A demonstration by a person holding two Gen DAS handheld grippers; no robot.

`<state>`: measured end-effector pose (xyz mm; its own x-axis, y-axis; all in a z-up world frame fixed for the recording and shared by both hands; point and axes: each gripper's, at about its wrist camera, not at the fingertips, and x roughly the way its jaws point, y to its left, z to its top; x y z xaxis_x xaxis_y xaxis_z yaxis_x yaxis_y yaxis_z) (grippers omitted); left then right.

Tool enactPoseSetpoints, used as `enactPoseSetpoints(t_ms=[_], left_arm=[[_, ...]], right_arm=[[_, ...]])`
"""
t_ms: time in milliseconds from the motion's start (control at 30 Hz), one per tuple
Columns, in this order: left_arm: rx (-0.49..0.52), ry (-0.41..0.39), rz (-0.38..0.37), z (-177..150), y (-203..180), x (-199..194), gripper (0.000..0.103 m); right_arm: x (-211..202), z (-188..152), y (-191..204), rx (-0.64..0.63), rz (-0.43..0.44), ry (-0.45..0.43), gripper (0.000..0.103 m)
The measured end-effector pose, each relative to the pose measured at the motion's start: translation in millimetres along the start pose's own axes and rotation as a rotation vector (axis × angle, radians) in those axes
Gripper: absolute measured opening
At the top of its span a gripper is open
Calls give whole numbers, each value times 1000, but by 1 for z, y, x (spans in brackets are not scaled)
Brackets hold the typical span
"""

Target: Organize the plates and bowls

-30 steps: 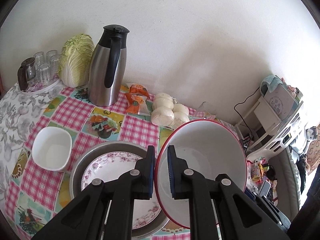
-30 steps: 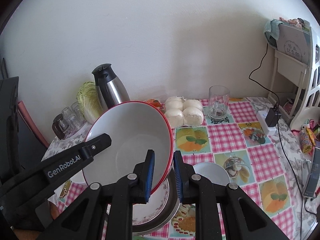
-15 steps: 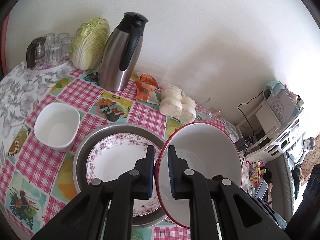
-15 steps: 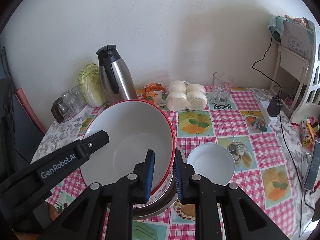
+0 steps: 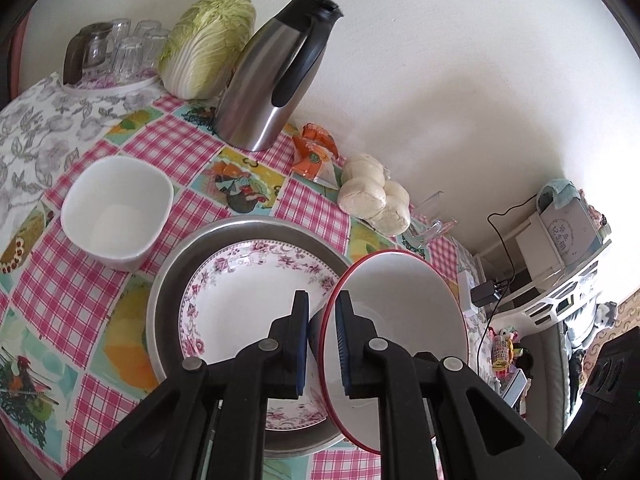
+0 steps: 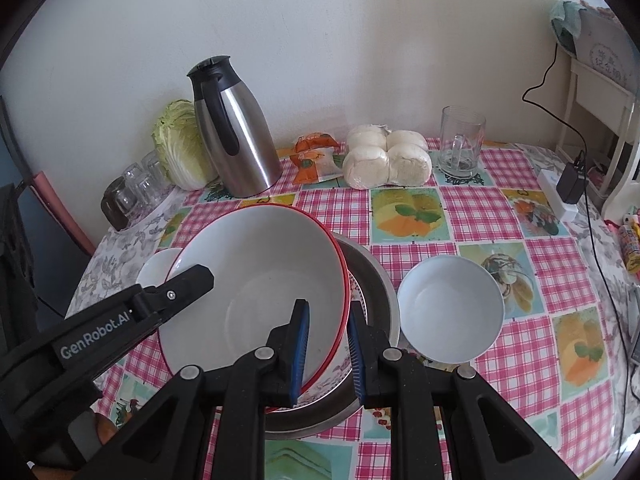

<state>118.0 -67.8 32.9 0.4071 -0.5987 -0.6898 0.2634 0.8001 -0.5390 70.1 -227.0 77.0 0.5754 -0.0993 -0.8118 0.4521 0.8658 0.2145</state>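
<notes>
a: where is the red-rimmed bowl (image 6: 256, 288) sitting at this moment?

b: it is hanging tilted above the floral plate (image 5: 248, 292), which is lying inside the steel basin (image 5: 168, 292). both tools are carrying it. the left gripper (image 5: 322, 320) is pinching the rim at the bowl's 9 o'clock, one pad inside and one outside. the right gripper (image 6: 327, 334) is clamping the rim at about 4 o'clock in its own view, jaws likewise narrowed onto the wall.

a: how is it likely handling?

b: judging it as glazed ceramic or enamel: stiff, smooth, probably slippery under the pads, and chipping if it is dropped on the plate. it is wide, so weight is pulling away from any single rim pinch. two opposed rim grips are making sense here.

a: other task pieces?

b: a square white bowl (image 5: 116, 208) is standing at 10 o'clock of the basin in the left view. a round white bowl (image 6: 450, 308) is standing just beside the basin at 3 o'clock in the right view. both are looking small and light, and a rim pinch should be suiting them.

a: risk?

b: the thermos (image 6: 234, 128) and glass mug (image 6: 460, 144) are standing well apart at 12 o'clock, so i am not worrying about them. main concern is rim slip while levelling the bowl over the plate.
</notes>
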Motion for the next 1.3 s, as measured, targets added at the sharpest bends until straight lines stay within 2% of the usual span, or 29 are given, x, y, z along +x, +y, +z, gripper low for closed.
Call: enactPoseSetpoints(t_ms=[533, 1300], left_arm=[[-80, 58, -21, 3, 29, 13, 13], [-137, 91, 8, 4, 54, 25, 13]], right_arm=[[24, -6, 9, -3, -9, 49, 21], [53, -14, 18, -6, 17, 101, 21]])
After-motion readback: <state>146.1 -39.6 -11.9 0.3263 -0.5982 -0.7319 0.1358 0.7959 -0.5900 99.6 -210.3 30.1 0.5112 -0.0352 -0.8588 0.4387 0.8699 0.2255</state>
